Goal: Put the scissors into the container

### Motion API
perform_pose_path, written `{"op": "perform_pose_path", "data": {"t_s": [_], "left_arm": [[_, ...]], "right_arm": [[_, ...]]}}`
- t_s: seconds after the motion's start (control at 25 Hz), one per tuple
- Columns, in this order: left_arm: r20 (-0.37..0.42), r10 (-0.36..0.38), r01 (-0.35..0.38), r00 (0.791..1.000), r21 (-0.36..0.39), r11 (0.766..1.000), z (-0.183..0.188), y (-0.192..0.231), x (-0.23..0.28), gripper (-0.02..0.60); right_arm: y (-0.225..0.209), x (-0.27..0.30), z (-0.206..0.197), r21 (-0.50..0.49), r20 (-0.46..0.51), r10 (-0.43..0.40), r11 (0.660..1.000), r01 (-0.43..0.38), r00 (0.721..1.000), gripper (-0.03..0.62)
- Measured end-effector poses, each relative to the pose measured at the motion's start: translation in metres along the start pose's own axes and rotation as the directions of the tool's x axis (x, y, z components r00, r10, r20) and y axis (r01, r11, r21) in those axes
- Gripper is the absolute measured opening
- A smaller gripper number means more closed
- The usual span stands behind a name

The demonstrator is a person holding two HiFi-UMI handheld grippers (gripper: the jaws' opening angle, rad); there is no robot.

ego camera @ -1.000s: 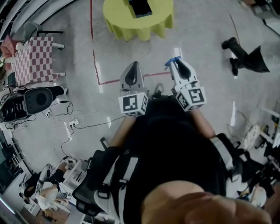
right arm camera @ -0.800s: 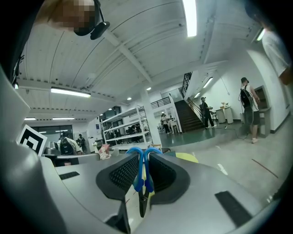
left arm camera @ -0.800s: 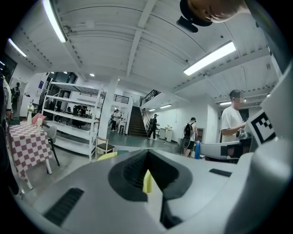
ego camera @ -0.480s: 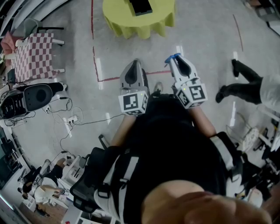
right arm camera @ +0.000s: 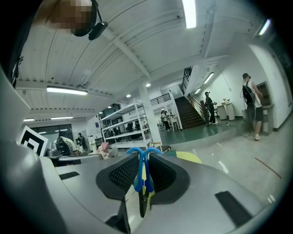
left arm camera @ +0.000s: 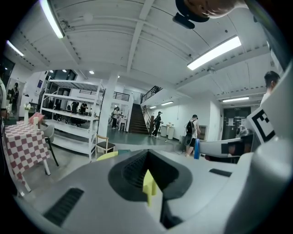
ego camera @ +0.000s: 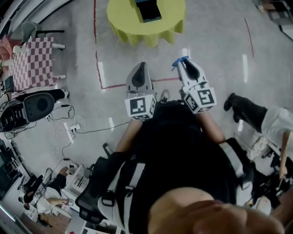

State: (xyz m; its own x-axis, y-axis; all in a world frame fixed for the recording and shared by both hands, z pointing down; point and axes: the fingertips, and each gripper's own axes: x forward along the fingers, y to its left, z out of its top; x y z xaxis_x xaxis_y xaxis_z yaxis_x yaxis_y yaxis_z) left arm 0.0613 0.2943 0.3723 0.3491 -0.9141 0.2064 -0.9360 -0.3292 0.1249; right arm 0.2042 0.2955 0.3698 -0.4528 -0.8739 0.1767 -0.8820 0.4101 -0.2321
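Note:
In the head view my right gripper point(ego camera: 183, 62) is held out in front of the body, shut on the blue-handled scissors point(ego camera: 181, 61). In the right gripper view the scissors' blue loops point(right arm camera: 143, 160) stick up between the pads and the dark blades hang down. My left gripper point(ego camera: 140, 73) is beside it, jaws together and holding nothing; only a yellow sliver shows between its pads point(left arm camera: 132, 171). Far ahead on the floor stands a round yellow-green table point(ego camera: 132, 25) with a dark, teal-edged container point(ego camera: 147, 8) on it.
A checkered-cloth table point(ego camera: 32, 59) and a chair point(ego camera: 39, 32) stand at left. A black device point(ego camera: 36, 105) and cables lie on the floor below them. Red tape point(ego camera: 97, 59) marks the floor. A person's legs point(ego camera: 256, 114) pass at right.
Both grippers stay held out in front, the right one still shut on the scissors. The person at right has walked down and to the right across the floor.

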Motion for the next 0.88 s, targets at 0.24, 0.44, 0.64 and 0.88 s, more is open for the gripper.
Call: {"op": "perform_pose_path", "data": {"t_s": [0.24,0.44,0.64,0.88], "left_arm": [[-0.032,-0.025,0.025,0.999,-0.001,1.0,0.0,0.032,0.046,-0.003],[-0.039,-0.052,0.052,0.998,-0.008,0.999,0.01,0.06,0.094,-0.003],[-0.047,-0.083,0.082,0.995,-0.018,0.996,0.025,0.089,0.132,-0.003],[-0.05,-0.12,0.12,0.992,-0.009,0.993,0.038,0.133,0.168,-0.003]], "right_arm": [[-0.011,0.053,0.003,0.001,-0.03,-0.021,1.0,0.022,0.999,0.069],[-0.02,0.106,0.009,-0.008,-0.048,-0.036,0.999,0.036,0.998,0.069],[-0.024,0.154,0.017,-0.009,-0.077,-0.064,0.998,0.063,0.995,0.069],[-0.019,0.21,0.026,-0.006,-0.085,-0.096,0.995,0.096,0.992,0.069]]}}
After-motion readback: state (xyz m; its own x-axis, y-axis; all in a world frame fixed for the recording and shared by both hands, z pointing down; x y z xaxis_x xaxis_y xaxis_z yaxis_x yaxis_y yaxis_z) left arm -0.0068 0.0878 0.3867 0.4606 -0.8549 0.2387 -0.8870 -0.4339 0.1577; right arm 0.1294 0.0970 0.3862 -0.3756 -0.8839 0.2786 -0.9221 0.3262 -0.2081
